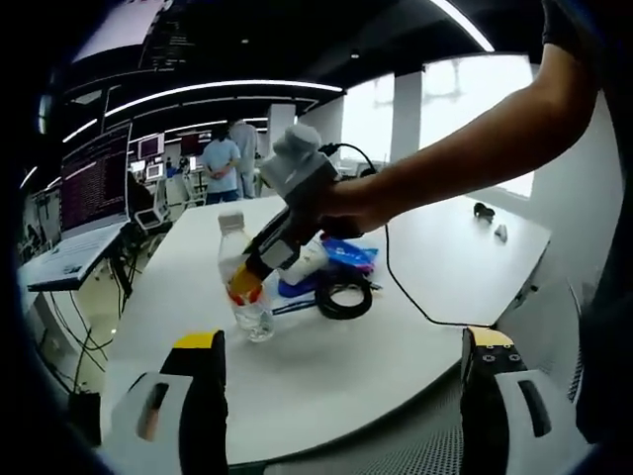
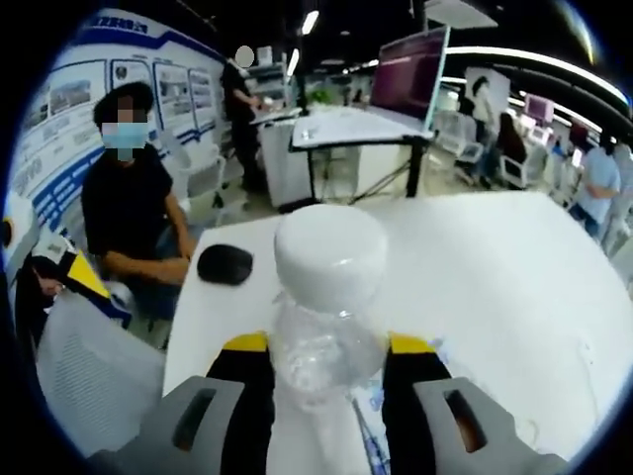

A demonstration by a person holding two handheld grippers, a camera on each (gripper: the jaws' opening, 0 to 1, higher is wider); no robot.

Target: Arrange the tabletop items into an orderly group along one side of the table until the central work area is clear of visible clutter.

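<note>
Gripping clear bottle w/ right gripper; white cap on.

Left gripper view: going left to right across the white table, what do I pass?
Clear bottle held by the right gripper → coiled black cable → blue packet → small dark object near the far edge.

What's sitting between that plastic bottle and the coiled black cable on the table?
In the left gripper view, a blue pen lies on the table between bottle and black cable coil.
</note>
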